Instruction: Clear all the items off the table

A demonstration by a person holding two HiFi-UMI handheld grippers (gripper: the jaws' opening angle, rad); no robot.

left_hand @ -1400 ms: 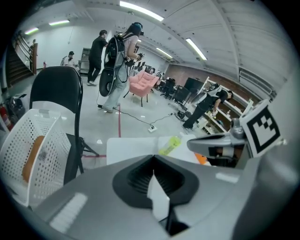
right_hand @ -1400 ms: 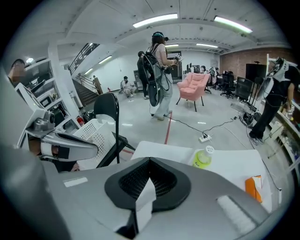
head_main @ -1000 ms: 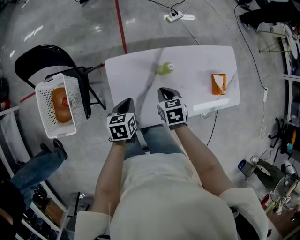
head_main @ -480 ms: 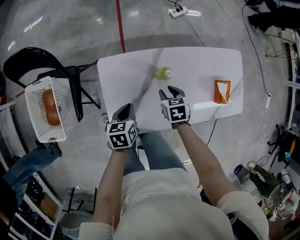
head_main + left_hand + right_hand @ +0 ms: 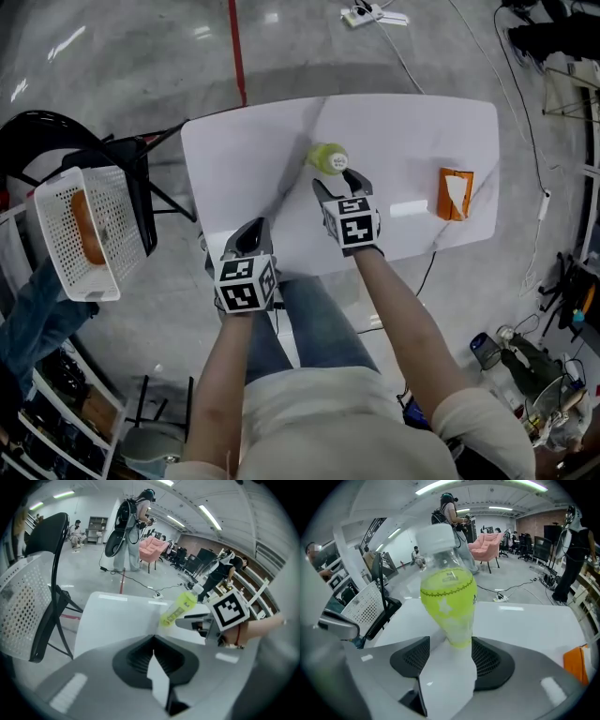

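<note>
Bright, even indoor light throughout. Head view: sharp, mild barrel bend at the edges; glare patches on the polished concrete floor point(image 5: 70, 42) at 10 to 12 o'clock; white table point(image 5: 253, 150) close to blown out; a soft grey shadow band on the floor along its far edge at 12 o'clock. Both gripper views: strong fisheye, black vignette in the corners, straight lines bowed. Ceiling strip lights point(image 5: 209, 517) glare at 1 o'clock in the left gripper view and 12 o'clock in the right. Nearest foreground soft and out of focus. Yellow-green bottle point(image 5: 447, 597) fairly sharp, its white cap overexposed; background slightly hazy.
</note>
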